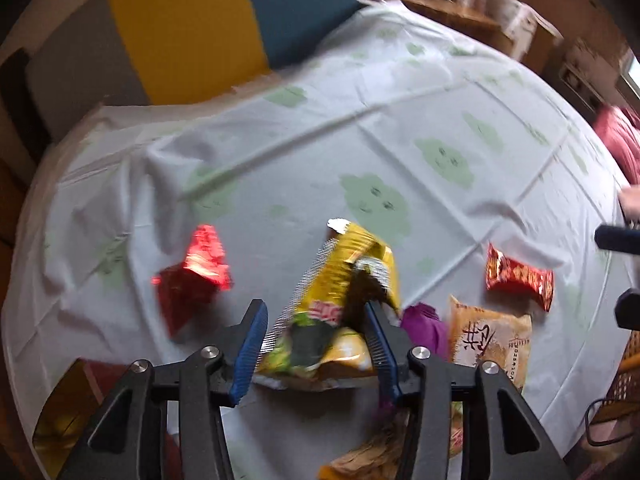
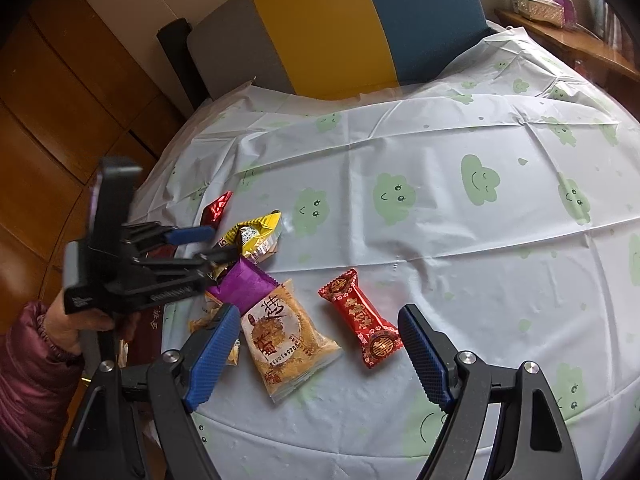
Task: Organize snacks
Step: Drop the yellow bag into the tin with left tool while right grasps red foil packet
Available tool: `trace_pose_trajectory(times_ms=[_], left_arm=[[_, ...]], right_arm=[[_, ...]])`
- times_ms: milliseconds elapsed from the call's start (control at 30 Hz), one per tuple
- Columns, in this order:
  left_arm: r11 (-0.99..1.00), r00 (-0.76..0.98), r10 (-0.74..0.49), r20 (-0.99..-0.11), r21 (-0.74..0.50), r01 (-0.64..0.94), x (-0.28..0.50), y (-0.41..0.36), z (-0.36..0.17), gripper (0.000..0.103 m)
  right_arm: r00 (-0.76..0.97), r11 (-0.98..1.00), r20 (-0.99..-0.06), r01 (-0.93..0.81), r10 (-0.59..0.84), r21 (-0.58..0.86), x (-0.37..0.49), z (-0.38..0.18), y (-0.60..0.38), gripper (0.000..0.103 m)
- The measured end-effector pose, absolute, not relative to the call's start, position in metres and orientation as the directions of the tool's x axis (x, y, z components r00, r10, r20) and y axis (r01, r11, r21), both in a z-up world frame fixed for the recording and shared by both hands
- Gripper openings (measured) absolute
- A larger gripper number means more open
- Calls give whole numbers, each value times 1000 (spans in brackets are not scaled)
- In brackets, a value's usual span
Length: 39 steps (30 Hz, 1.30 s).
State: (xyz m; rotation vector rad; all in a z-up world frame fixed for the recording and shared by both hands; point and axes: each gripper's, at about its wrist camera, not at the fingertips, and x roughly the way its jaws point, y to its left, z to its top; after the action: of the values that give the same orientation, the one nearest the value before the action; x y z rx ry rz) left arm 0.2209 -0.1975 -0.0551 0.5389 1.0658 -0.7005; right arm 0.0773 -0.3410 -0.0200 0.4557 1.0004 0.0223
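Note:
My left gripper (image 1: 316, 316) stands open, its blue fingers either side of a yellow snack packet (image 1: 344, 280) that lies between them; it is the same yellow packet in the right wrist view (image 2: 256, 236), where the left gripper (image 2: 208, 244) reaches over it. A shiny red packet (image 1: 196, 272) lies to the left, a purple packet (image 1: 424, 324) and a tan pastry packet (image 1: 488, 340) to the right, and a red candy packet (image 1: 520, 276) further right. My right gripper (image 2: 316, 340) is open above the tan packet (image 2: 284, 340) and red candy packet (image 2: 364, 320).
A white tablecloth with green clouds (image 2: 440, 240) covers the round table. A chair with grey, yellow and blue panels (image 2: 328, 28) stands behind it. A dark red box (image 2: 148, 336) with more snacks sits at the table's near left edge. A wooden shelf (image 2: 568, 40) is at far right.

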Motion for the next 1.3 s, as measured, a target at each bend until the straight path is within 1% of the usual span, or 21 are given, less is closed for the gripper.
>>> trace_pose_trajectory(times_ms=[67,100,167,267,333,567,667,733,900,967,1033,1100,1200,1300], left_arm=[[675,304,-256,-917,55,736,225,-202,-62,50],[686,291,-267,-919,30,727,229,-203,-64,49],[709,279,-291,-915,-11,705,233,-202,-67,40],[726,308,-308,-900,-13,688,226,-197,-63,27],[755,321,-341,-884,-54,653,220,-185,-54,24],[828,421,-383,-822,-103,552,190,-132,-13,23],[845,442,-421,-792,-165,509,179,-107,1,22],[856,471,-438,-765,-196,478,166,-87,12,22],[863,515,-471,-716,-254,436,137,-49,25,22],[869,534,-463,-707,-244,430,125,-39,27,22],[870,539,-470,-699,-262,418,116,-28,25,22],[865,535,-484,-693,-289,410,109,-16,24,22],[867,541,-486,-686,-298,400,101,-4,22,22],[867,548,-489,-679,-308,392,95,6,21,22]], right_arm=[[544,906,-808,189,225,379,78,-21,-341,82],[543,907,-810,189,223,377,78,-21,-340,82],[541,909,-812,189,220,372,79,-22,-339,82],[546,917,-814,188,201,352,79,-22,-338,82],[548,923,-816,190,183,335,78,-22,-338,81],[525,935,-837,198,153,295,79,-31,-334,79],[514,944,-844,177,152,278,81,-36,-328,75],[505,951,-850,157,154,265,83,-40,-321,70],[475,950,-854,108,211,295,97,-45,-303,62],[479,951,-848,79,228,300,111,-41,-290,61],[493,958,-838,30,234,285,126,-37,-274,61],[508,974,-834,-59,218,219,143,-31,-248,61],[505,973,-840,-203,196,105,174,-29,-211,61],[506,942,-850,-333,146,-36,205,-33,-177,61]])
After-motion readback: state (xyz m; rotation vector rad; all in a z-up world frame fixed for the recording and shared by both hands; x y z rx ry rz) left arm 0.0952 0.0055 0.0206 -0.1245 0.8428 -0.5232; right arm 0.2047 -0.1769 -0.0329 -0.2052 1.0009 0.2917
